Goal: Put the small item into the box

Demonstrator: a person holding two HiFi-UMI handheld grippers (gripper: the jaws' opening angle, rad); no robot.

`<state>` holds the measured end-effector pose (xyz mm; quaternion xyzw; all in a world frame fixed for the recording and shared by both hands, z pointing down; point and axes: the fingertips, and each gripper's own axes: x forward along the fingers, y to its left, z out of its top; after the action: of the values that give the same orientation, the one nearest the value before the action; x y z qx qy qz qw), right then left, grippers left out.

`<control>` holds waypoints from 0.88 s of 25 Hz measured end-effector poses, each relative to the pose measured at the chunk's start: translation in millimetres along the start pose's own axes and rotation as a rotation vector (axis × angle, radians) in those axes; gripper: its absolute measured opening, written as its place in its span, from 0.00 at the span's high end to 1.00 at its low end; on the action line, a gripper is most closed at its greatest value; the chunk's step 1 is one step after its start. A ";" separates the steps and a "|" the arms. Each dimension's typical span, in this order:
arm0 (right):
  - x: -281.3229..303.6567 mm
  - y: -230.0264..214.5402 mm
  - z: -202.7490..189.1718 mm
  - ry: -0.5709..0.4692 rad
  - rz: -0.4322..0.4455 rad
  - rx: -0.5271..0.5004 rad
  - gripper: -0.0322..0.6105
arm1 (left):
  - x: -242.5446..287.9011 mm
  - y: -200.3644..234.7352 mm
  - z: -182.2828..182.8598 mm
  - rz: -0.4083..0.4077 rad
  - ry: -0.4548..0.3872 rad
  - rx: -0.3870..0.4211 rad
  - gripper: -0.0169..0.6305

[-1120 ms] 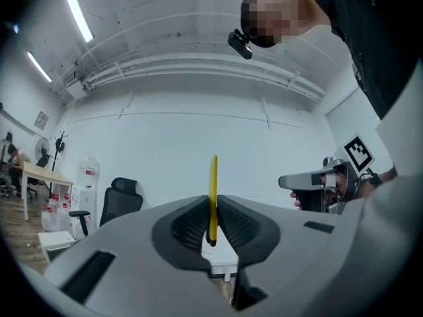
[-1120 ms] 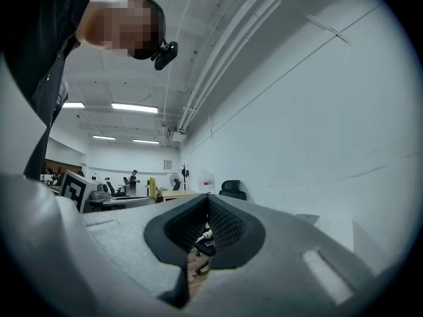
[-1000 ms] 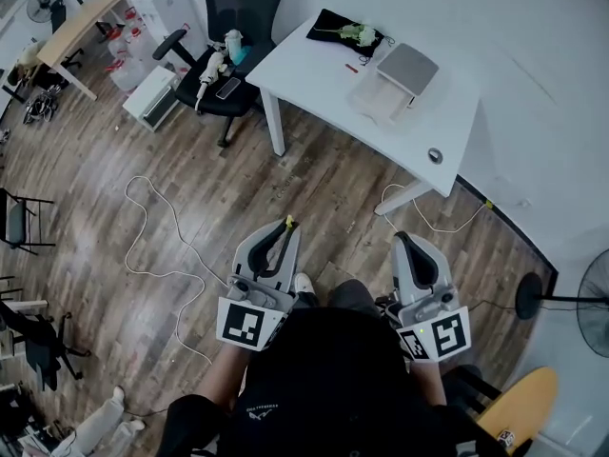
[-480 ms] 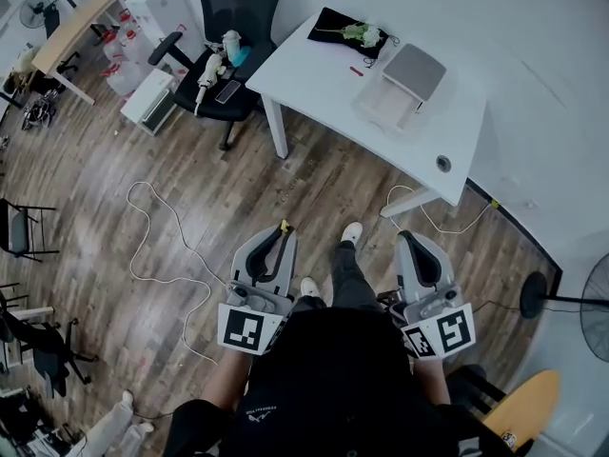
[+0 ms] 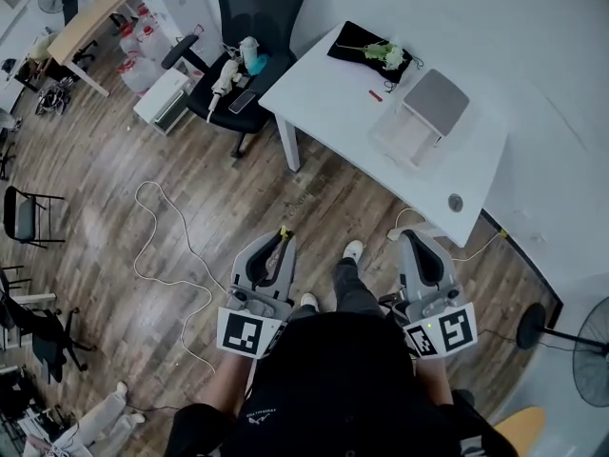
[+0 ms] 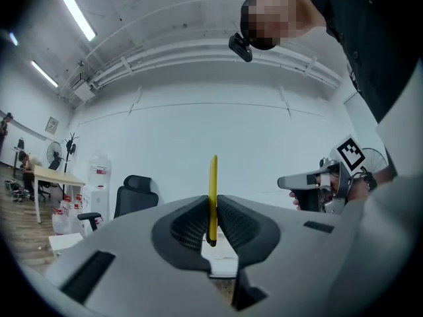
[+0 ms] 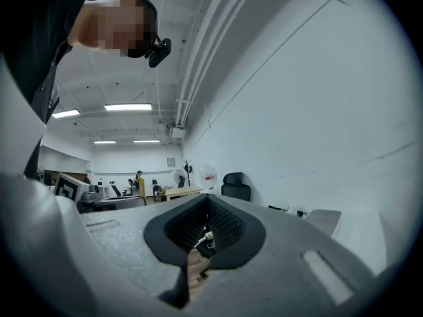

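Stepping forward has brought the white table (image 5: 324,89) nearer in the head view, and one shoe (image 5: 353,250) now shows ahead of me. My left gripper (image 6: 213,207) is clamped on the thin yellow item (image 6: 213,177), which stands upright between its pads. My right gripper (image 7: 207,203) has its jaws pressed together, with nothing between them. The open box (image 5: 411,133) sits on the table, well apart from both grippers.
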<state>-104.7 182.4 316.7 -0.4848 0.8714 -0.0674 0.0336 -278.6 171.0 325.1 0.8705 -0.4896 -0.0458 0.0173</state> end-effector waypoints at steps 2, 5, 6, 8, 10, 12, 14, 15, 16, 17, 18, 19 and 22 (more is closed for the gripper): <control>16.0 -17.7 2.9 0.006 0.027 0.012 0.94 | 20.0 1.9 2.7 0.025 -0.002 -0.009 0.91; 39.0 -44.0 11.8 0.005 0.071 0.016 0.94 | 49.4 3.0 4.1 0.060 0.000 0.003 0.91; 46.5 -52.4 15.8 0.003 0.086 0.017 0.94 | 59.1 2.3 5.7 0.072 0.001 -0.007 0.91; 61.1 -68.5 24.0 0.002 0.118 0.020 0.94 | 78.4 0.8 11.6 0.090 -0.004 -0.012 0.91; 74.5 -84.6 30.0 0.001 0.151 0.013 0.94 | 98.8 -1.4 18.9 0.094 -0.020 0.026 0.91; 85.4 -101.0 30.6 0.003 0.179 0.003 0.94 | 117.6 -3.6 19.2 0.106 -0.031 0.039 0.91; 92.2 -115.7 29.5 0.000 0.195 0.002 0.94 | 132.7 -4.5 14.1 0.124 -0.023 0.045 0.91; 94.2 -122.4 30.5 -0.004 0.200 0.006 0.94 | 139.5 -5.1 12.6 0.131 -0.020 0.047 0.91; 95.6 -129.2 32.6 -0.008 0.202 0.012 0.94 | 146.3 -6.6 12.9 0.135 -0.021 0.045 0.91; 96.8 -136.2 35.1 -0.012 0.204 0.016 0.94 | 153.5 -8.9 14.6 0.136 -0.025 0.040 0.91; 97.9 -143.5 37.3 -0.015 0.204 0.019 0.94 | 161.1 -11.7 16.5 0.135 -0.030 0.038 0.91; 98.9 -150.9 38.5 -0.018 0.202 0.020 0.94 | 168.6 -14.4 17.9 0.129 -0.033 0.046 0.91; 97.6 -170.0 37.7 -0.024 0.181 0.015 0.94 | 186.6 -22.7 16.0 0.100 -0.036 0.064 0.91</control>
<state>-8.7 7.7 305.6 -0.4045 0.9107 -0.0647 0.0537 -164.5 23.6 295.7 0.8443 -0.5338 -0.0447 -0.0168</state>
